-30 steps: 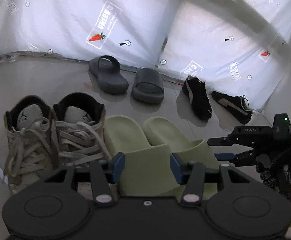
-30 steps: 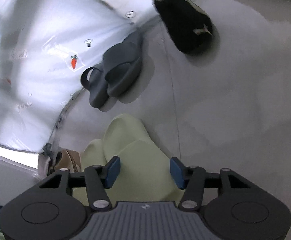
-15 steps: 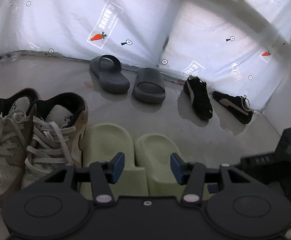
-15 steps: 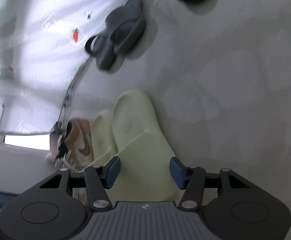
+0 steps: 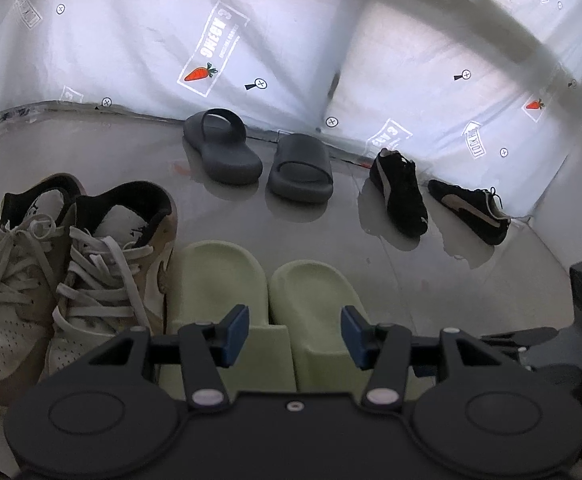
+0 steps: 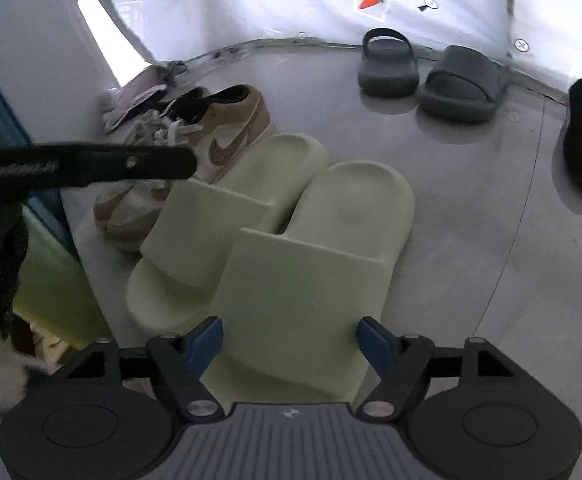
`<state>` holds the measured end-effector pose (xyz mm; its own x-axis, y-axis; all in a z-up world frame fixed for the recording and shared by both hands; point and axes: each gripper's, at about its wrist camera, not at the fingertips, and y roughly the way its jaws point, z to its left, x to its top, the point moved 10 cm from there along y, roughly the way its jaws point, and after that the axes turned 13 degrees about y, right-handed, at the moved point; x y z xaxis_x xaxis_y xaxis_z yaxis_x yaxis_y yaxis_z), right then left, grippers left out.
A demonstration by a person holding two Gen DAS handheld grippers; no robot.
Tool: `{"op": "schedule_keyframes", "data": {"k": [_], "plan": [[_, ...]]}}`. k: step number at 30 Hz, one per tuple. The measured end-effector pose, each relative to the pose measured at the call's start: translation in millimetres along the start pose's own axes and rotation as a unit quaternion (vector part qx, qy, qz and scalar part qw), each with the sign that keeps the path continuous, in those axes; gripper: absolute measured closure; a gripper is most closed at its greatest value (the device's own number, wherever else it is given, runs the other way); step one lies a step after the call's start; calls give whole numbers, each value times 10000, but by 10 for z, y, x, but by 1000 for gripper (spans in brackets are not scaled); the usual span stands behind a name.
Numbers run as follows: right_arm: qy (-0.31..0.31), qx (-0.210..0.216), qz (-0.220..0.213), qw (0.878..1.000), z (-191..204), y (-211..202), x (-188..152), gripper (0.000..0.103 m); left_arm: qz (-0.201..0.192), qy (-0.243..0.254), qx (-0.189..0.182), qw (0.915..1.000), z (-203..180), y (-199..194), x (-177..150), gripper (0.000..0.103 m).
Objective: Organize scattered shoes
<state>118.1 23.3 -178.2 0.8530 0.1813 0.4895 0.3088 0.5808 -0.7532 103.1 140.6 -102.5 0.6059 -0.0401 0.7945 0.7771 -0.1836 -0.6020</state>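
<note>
Two pale green slides (image 5: 267,292) lie side by side on the grey floor, also seen in the right wrist view (image 6: 275,240). A pair of tan and white sneakers (image 5: 79,264) stands to their left, touching them. Two dark grey slides (image 5: 259,156) and two black sneakers (image 5: 431,196) lie farther back by the white sheet. My left gripper (image 5: 294,334) is open and empty above the green slides. My right gripper (image 6: 291,346) is open and empty over the nearer green slide's strap.
A white plastic sheet (image 5: 291,48) with carrot prints closes off the back. A white wall and a blue frame (image 6: 7,128) stand at the left in the right wrist view. The left gripper's body (image 6: 83,164) crosses that view.
The left gripper has pulled back and up, so the green slides show more fully. The right wrist view has swung round from a tilted view to face the shoes from behind the green slides.
</note>
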Motion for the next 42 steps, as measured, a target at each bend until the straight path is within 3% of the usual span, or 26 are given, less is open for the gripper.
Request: {"op": "schedule_keyframes", "data": {"k": [7,20,26,30,33,35,37,42], "plan": [[590,-51,-252,9979,-169,29,109,31,-34,13,64,10000,1,-29,7,51],[290,-51,22,9996,-20,151,153,31,-140,20,-65,9999,-88,98,144,51],[338,275,151,9989,36,143,111,30,-195,11,-116,9997,-232,180,240,49],[653,222,-164,9975,-209,-25,182,26,-230,54,-147,9996,-378,259,301,48],[1012,-173,-742,9919,-603,-309,296,11,-223,91,-222,9995,-534,371,369,47],[1195,-368,-960,9875,-799,-437,336,10,-214,154,-294,9992,-672,464,434,44],[1425,-611,-1219,9804,-1046,-597,372,8,-208,266,-355,9988,-815,554,511,31],[1762,-1704,-1796,9527,-1711,-996,392,8,-312,674,-544,9958,-1206,857,761,24]]}}
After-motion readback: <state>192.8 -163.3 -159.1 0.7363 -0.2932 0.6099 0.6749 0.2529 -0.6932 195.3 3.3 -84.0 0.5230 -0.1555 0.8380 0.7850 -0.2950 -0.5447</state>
